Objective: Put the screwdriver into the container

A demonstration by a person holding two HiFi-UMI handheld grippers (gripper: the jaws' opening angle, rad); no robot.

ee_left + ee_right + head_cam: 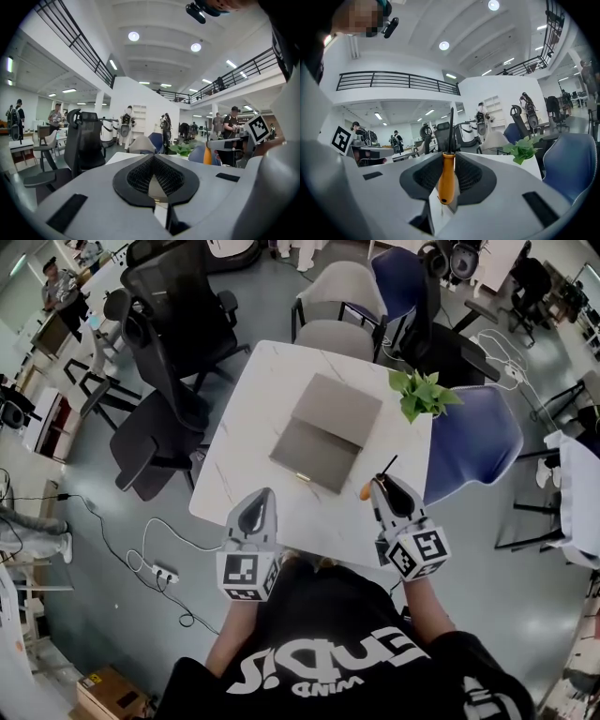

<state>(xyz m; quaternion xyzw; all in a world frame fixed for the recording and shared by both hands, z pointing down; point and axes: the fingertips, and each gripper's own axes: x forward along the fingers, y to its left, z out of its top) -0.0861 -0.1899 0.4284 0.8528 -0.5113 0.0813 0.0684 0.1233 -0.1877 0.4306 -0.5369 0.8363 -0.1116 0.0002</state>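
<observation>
A screwdriver (367, 489) with an orange handle and a thin black shaft is clamped in my right gripper (382, 486), over the table's near right edge. In the right gripper view the screwdriver (446, 178) stands upright between the black pads, its shaft pointing up past the tips of the right gripper (451, 155). A flat grey container (323, 432) lies in the middle of the white table (258, 390), beyond both grippers. My left gripper (262, 494) hovers over the near left edge; in its own view the left gripper (153, 158) has its jaws together and empty.
A small green plant (422, 392) stands at the table's far right corner. Black office chairs (173, 329) crowd the left side, a grey chair (339, 298) is behind the table, and a blue chair (473, 442) is on the right. Cables and a power strip (164, 573) lie on the floor.
</observation>
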